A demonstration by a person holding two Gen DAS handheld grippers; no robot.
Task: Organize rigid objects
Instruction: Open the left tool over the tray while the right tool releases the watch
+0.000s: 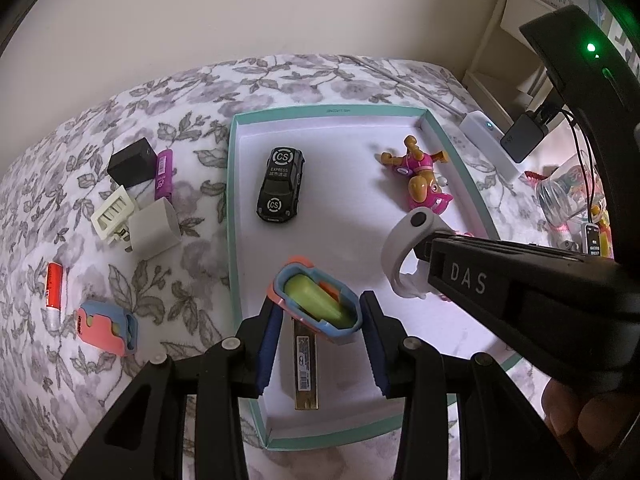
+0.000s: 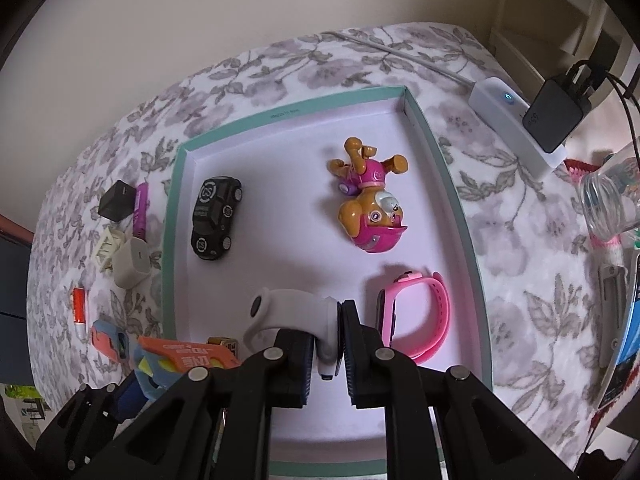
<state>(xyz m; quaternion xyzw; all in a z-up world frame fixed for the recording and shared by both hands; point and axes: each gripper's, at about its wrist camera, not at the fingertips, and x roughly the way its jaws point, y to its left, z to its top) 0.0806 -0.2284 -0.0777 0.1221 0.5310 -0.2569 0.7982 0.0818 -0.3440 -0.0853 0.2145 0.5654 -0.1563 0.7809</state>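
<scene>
Legibly, "CS EXPRESS" on black toy car point(image 1: 281, 185); left gripper point(image 1: 320, 322) clamping stapler point(image 1: 318, 305), right gripper point(image 2: 341, 354) clamping grey watch point(image 2: 296, 312).

Gold bar point(image 1: 307, 364) partly hidden under sharpener point(image 1: 316, 304).

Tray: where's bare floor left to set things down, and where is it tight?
In the tray, bare floor lies between the black toy car and the pup figure, up to the far wall. The near right is crowded: pink watch, white band. Chargers cluster outside the left wall.
</scene>
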